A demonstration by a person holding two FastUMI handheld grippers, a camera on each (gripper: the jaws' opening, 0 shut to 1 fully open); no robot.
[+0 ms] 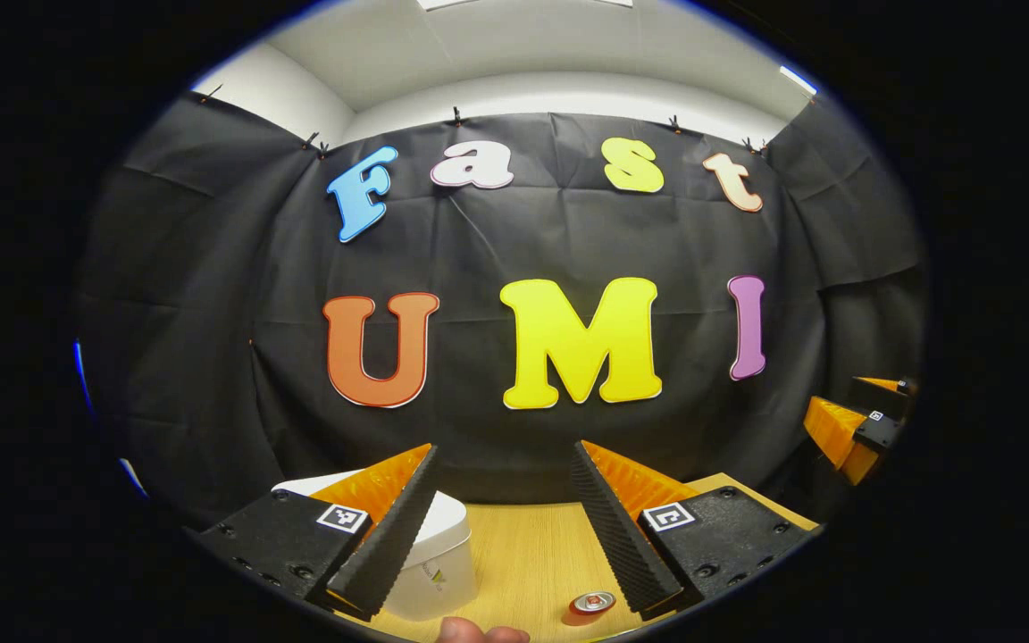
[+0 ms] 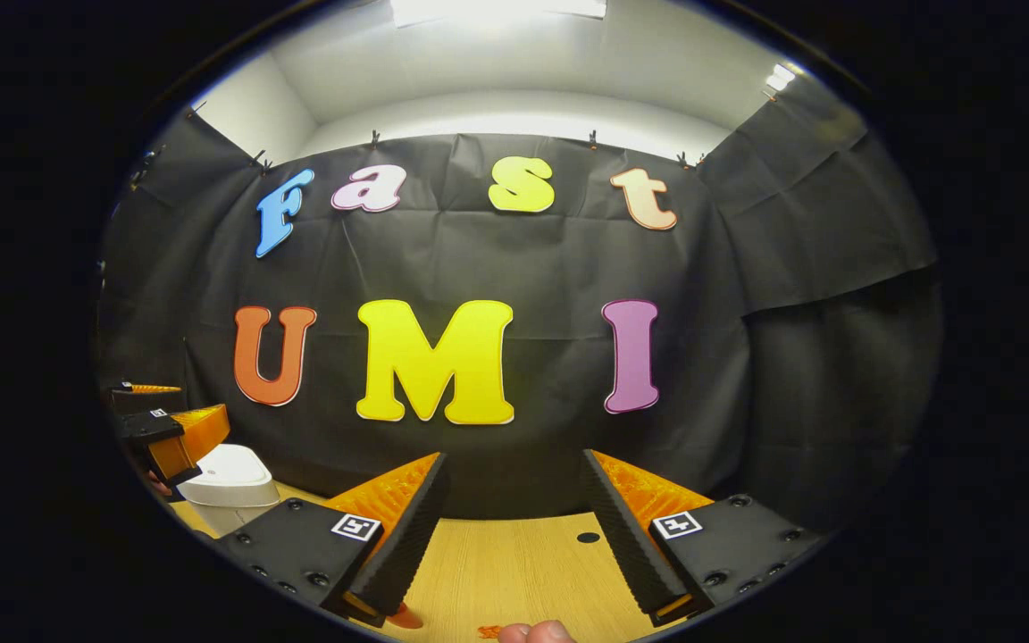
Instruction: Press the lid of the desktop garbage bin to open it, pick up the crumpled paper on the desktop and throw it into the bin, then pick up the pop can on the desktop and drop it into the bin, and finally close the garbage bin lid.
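Observation:
The white desktop bin [image 1: 443, 558] stands low on the left in the left gripper view, lid down, partly behind one finger of my left gripper [image 1: 506, 451]. That gripper is open and holds nothing. A red pop can [image 1: 592, 603] with a silver top stands upright on the wooden table [image 1: 532, 545], just inside the other finger. In the right gripper view, my right gripper [image 2: 514, 460] hangs open and empty over the table [image 2: 514, 563]. The bin [image 2: 227, 482] sits far left there, with the left gripper [image 2: 166, 406] close above its near side.
The black cloth wall closes off the table's far edge in both views. A small dark hole [image 2: 588, 538] marks the tabletop. A red object [image 2: 405, 616] peeks out by the right gripper's finger. A bit of a hand [image 1: 479, 632] shows at the bottom. The right gripper [image 1: 863, 406] hovers far right.

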